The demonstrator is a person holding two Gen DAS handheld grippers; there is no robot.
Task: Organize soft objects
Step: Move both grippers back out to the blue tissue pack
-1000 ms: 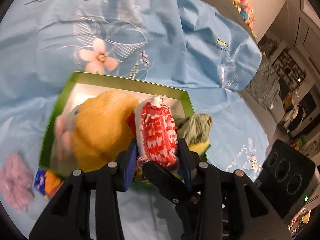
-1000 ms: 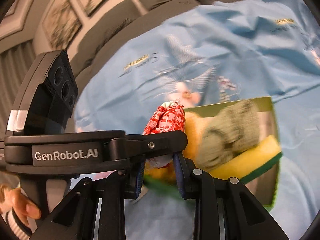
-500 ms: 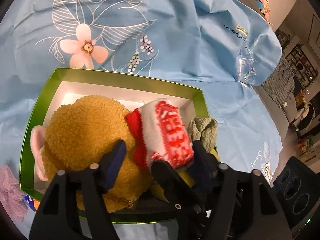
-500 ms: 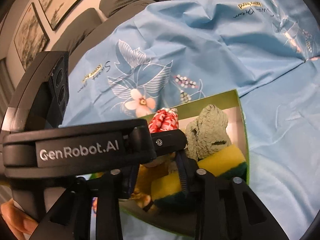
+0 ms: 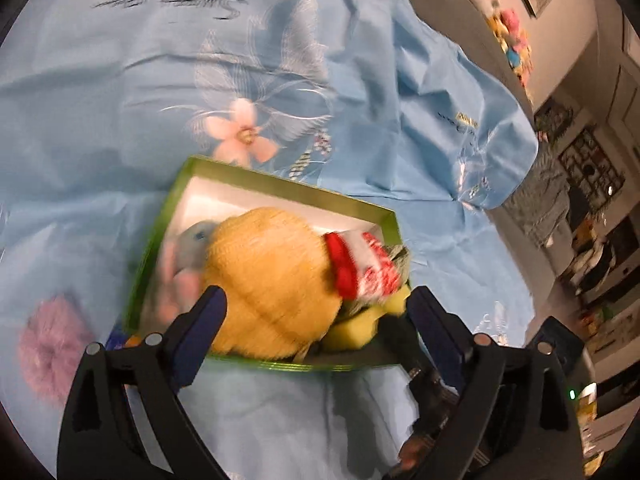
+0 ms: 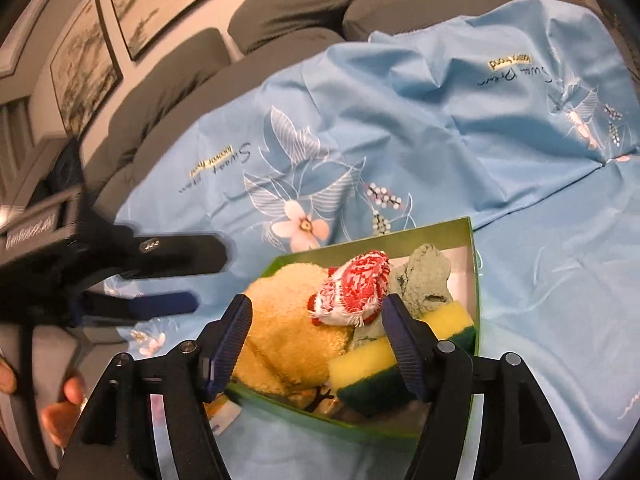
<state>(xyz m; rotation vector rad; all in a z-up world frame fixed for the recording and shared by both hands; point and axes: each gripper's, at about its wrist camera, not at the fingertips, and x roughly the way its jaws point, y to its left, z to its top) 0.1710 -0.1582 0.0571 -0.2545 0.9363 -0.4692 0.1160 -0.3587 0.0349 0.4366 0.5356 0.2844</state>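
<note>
Right wrist view is giving me the only sharp writing: the blue sheet is carrying a printed script line that looks like "Sweet Dream" beside a small gold label I cannot read, and the left gripper, crossing in from the side, is showing a blurred white logo on its body that I cannot make out here. My right gripper is opening, its ribbed blue fingers standing apart with nothing pressed between them; the red-and-white knitted cloth is lying free past the tips, on top of the pile in the green box.

The box is shallow, with a white inside, sitting on the sheet. In it I am seeing a fuzzy orange plush toy, a crumpled grey-green towel, and a yellow sponge with a dark green scouring layer, its near end hidden behind my right finger.

Left wrist view is smeared by motion. The left gripper is opening too, wide and gripping nothing, its tips just above the box's near wall. A fluffy lilac scrunchie-like thing is lying on the sheet beside the box, too blurred to identify. The plush toy's pink and grey parts are hard to make out.
</note>
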